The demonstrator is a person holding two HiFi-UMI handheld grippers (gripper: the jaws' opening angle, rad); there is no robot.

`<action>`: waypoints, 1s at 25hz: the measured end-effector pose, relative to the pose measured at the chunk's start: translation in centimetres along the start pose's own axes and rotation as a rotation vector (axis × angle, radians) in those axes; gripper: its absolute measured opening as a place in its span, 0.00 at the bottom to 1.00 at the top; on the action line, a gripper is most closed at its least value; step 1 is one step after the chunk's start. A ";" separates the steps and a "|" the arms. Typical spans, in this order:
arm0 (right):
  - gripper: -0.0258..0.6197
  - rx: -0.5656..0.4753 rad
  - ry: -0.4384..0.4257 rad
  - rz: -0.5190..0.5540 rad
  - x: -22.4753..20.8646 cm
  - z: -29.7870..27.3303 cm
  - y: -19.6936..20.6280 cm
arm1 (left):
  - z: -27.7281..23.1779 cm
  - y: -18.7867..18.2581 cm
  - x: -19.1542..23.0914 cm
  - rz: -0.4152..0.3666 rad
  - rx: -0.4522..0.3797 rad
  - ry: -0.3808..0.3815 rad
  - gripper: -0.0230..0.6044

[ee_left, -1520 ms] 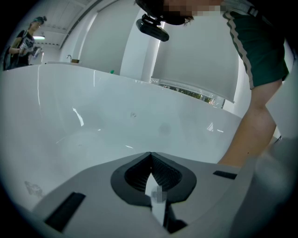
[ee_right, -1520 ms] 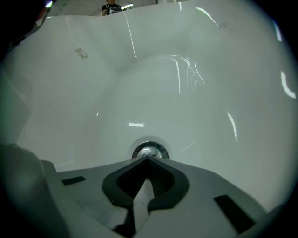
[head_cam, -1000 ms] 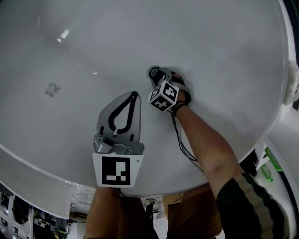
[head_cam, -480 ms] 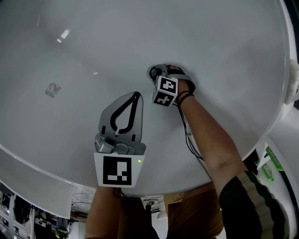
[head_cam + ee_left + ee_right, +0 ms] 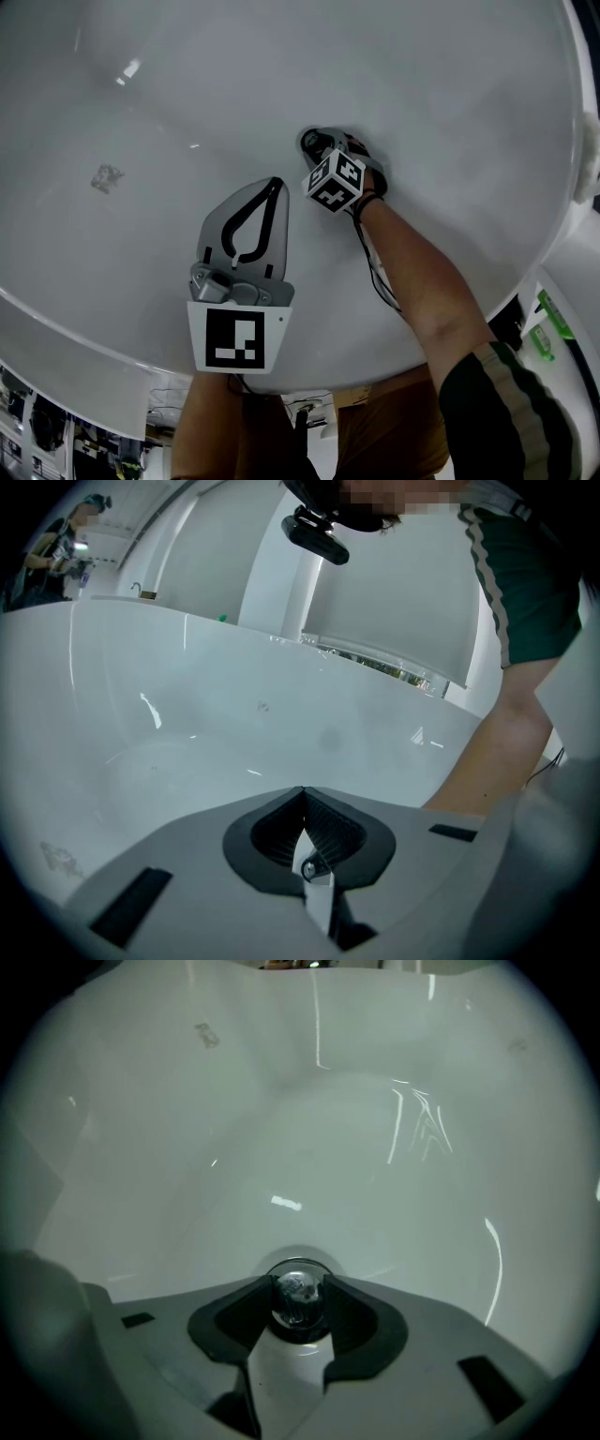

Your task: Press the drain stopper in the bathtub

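drain stopper: chrome knob on the bathtub floor, mid-scene.
right gripper: points steeply down; jaws have just been closing with the knob between them, and the pads seem to touch its sides.
left gripper: jaws together, empty; near and left of the drain, apart from it.
key relation: the stopper sits directly under the right tips, so the right hand is nearer. Press judged straight down the knob's upright axis.

The bathtub is white, the drain stopper silver, the left tongs and right tongs grey with black pads (plus black-and-white squares), the sleeve dark with pale stripes.
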State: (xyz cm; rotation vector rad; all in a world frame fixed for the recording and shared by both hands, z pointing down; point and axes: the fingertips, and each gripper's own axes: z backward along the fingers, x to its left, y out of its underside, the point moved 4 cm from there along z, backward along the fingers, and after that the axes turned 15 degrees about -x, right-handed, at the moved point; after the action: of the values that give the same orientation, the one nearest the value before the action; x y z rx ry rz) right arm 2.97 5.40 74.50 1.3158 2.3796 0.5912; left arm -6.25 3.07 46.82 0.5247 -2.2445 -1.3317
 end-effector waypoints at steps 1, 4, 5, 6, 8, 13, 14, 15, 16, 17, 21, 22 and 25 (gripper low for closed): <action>0.32 -0.010 0.012 -0.032 -0.1 0.0 -0.1 | 0.0 -0.1 0.0 -0.003 -0.002 -0.001 0.05; 0.32 -0.035 0.036 -0.089 -0.2 0.1 -0.3 | 0.1 -0.2 -0.2 -0.006 -0.005 -0.002 0.05; 0.32 -0.048 0.046 -0.102 -0.2 0.1 -0.3 | 0.1 -0.2 -0.2 -0.009 -0.003 -0.001 0.05; 0.33 -0.060 0.059 -0.113 -0.2 0.3 -0.3 | 0.1 -0.3 -0.3 -0.013 -0.001 0.000 0.05; 0.33 -0.076 0.092 -0.142 -0.3 0.8 -0.3 | 0.0 -0.3 -0.4 -0.011 0.003 0.003 0.05; 0.17 -0.151 0.181 -0.234 -1.3 3.1 -1.5 | -0.2 1.0 -0.6 0.001 0.061 0.000 0.05; 0.12 -0.171 0.183 -0.241 -1.4 3.7 -2.0 | -0.2 1.3 -0.6 -0.004 0.079 -0.001 0.05; 0.07 -0.188 0.178 -0.246 -1.5 4.3 -2.3 | -0.2 1.5 -0.7 -0.008 0.093 0.000 0.05; 0.07 -0.205 0.168 -0.252 -1.5 5.0 -2.7 | -0.3 1.7 -0.7 -0.013 0.106 0.001 0.05; 0.06 -0.222 0.160 -0.261 -1.4 5.8 -3.0 | -0.3 1.8 -0.7 -0.020 0.117 0.002 0.05; 0.06 -0.270 0.163 -0.324 -1.4 9.4 -3.9 | 0.0 1.3 -0.9 -0.043 0.137 -0.005 0.05; 0.06 -0.283 0.164 -0.345 -1.2 10.4 -4.3 | 0.2 0.8 -0.9 -0.043 0.136 -0.007 0.05; 0.06 -0.335 0.160 -0.403 -0.6 14.1 -6.2 | 0.5 -1.5 -1.6 -0.039 0.124 -0.007 0.05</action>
State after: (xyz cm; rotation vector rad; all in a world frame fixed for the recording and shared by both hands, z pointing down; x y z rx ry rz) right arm 5.88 4.57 59.41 0.6474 2.4352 0.9432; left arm -5.15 3.63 44.94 0.6111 -2.3448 -1.2202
